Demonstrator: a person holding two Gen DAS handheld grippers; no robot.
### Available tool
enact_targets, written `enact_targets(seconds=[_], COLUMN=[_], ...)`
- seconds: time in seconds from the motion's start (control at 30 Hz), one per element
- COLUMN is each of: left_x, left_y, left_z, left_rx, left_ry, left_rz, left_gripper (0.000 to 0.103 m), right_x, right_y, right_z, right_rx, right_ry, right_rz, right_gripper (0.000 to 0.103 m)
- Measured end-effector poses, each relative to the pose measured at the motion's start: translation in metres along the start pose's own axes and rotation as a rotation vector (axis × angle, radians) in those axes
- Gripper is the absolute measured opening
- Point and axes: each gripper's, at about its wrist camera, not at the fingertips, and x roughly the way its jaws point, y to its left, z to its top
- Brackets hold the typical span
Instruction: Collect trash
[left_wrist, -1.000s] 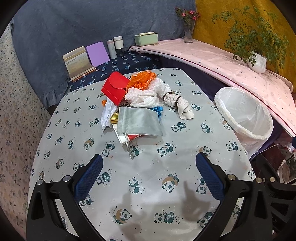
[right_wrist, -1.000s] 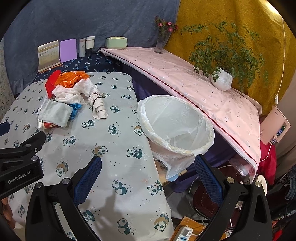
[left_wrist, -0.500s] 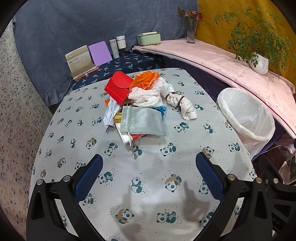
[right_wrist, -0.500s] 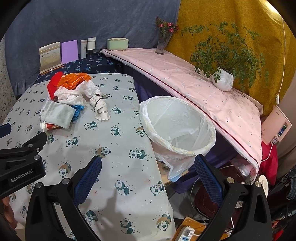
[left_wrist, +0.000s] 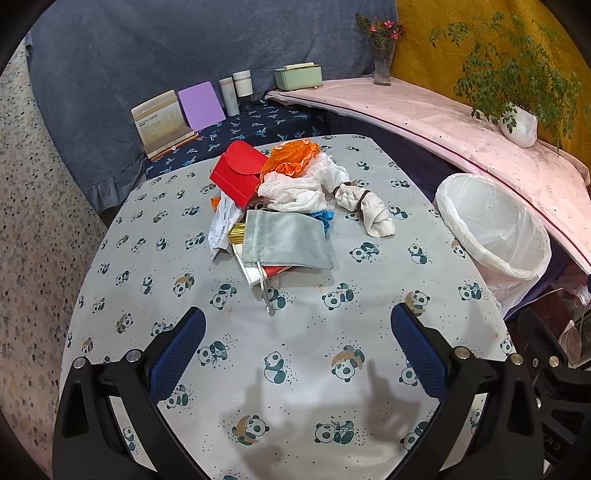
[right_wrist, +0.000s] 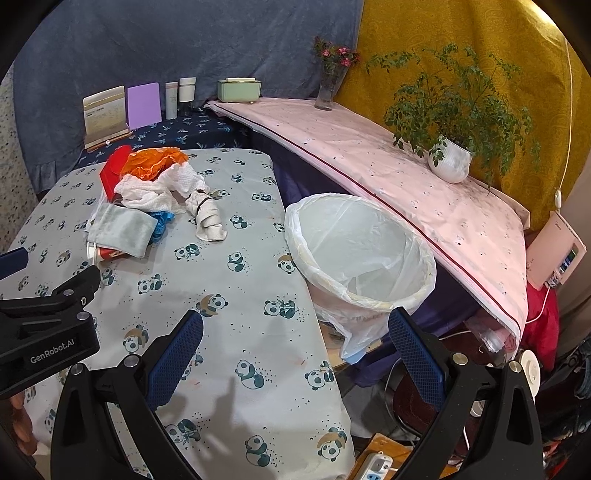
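Left claw (left_wrist: 297, 328) and right claw (right_wrist: 295, 330) gape, empty.

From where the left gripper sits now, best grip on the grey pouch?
Take the grey pouch by its near open corner, coming in low from the front. It lies flat on top of the pile, that edge overhanging the red card beneath, so one finger can probably slip under.

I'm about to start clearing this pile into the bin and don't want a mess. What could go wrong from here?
1. The grey pouch lies on top of papers and a red-and-white packet; gripping it may drag those along or scatter them.
2. The lined bin stands beside the table, past its edge, so a piece released early could fall to the floor.
3. The pouch's drawstring trails loose and might snag.
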Motion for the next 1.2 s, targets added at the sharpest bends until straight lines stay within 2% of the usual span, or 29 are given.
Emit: enact_targets(seconds=[1.2], left_x=[0.0019], left_y=[-0.0078], left_z=[0.0038], left_rx=[0.011], left_ry=[-0.005], left_rz=[-0.001], left_gripper=[0.096], right_x=[0.0064], right_y=[0.0007], right_z=[0.0027], right_rx=[0.001], right_ry=[0.006], right_rz=[-0.016], right_gripper=[0.096])
